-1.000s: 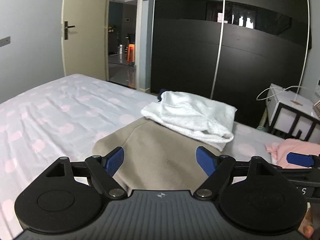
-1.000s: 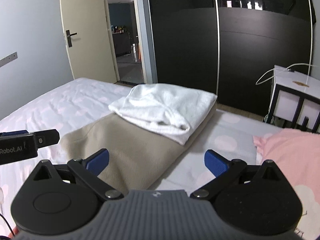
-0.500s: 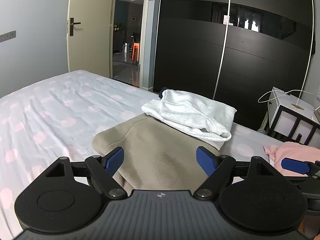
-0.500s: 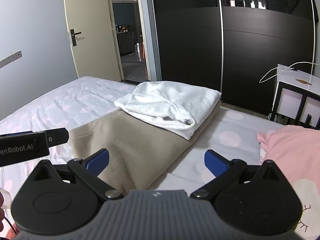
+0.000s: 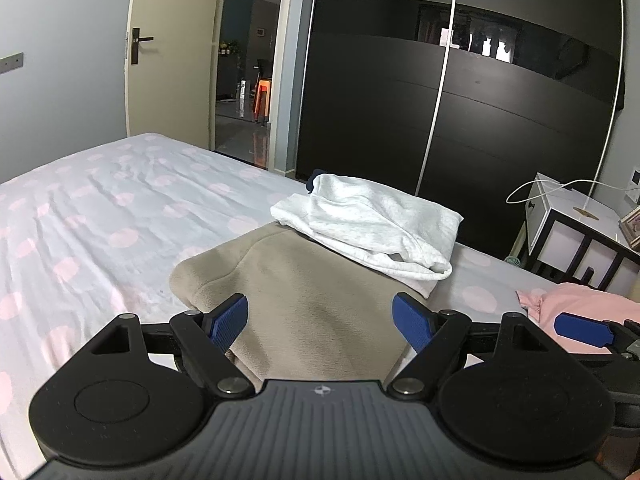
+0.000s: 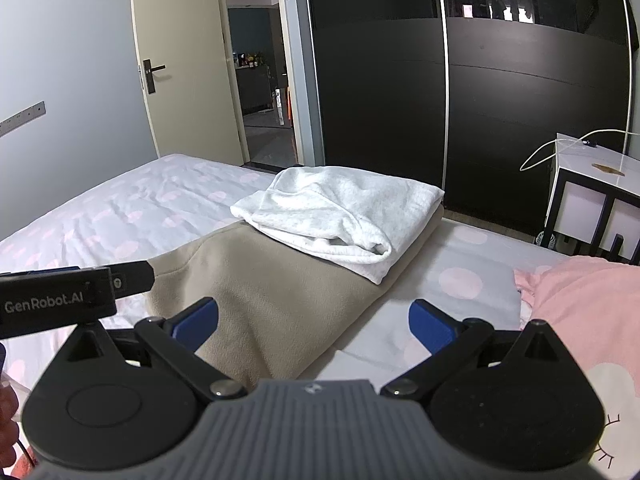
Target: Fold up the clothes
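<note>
Left gripper point(image 5: 320, 316): jaws spread wide, nothing between the pads; it hangs above the near end of the beige garment.
Right gripper point(image 6: 314, 322): jaws spread wide and empty; its left finger sits over the beige garment's edge, its right finger over bare sheet.
Beige garment point(image 5: 316, 292): folded flat on the bed, directly ahead of and beneath the left jaws, reaching away from them.
White garment point(image 6: 340, 216): folded, lying on the far end of the beige garment, well beyond both pairs of jaws.
Pink garment point(image 6: 580, 304): on the bed, just right of the right jaws.
Bed point(image 5: 100, 216): pale sheet with pink dots, stretching left of the left jaws.
Wardrobe point(image 6: 500, 80): dark sliding doors, far ahead of the jaws.
Nightstand point(image 5: 568, 216): white, ahead and to the right.
</note>
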A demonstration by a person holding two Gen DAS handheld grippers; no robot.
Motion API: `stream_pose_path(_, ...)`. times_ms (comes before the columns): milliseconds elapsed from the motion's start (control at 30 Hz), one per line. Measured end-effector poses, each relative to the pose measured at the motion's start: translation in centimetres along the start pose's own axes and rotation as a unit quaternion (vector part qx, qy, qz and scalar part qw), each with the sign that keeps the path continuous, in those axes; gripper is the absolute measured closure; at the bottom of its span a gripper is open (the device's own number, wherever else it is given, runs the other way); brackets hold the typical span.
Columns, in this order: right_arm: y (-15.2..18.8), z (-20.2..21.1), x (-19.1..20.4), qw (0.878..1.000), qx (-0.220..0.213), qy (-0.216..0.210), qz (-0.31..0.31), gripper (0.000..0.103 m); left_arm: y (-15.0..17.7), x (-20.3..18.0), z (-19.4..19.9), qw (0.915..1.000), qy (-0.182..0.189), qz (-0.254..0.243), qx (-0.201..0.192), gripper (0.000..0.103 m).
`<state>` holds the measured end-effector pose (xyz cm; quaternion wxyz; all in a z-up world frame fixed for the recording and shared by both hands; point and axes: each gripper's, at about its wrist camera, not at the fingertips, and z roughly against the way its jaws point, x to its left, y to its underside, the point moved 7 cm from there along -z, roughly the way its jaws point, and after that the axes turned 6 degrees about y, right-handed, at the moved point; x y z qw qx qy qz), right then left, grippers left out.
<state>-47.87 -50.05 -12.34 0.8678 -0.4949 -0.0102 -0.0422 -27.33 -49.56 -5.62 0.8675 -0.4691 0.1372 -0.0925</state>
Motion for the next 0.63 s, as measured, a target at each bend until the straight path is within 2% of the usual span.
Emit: stream_pose_path(633,-0.15,0.57,0.88,1.000,-0.004,-0.007,0.006,0.001,-0.17,-0.26,0.07,0.9999,0.009,0.009,-0.001,0.024)
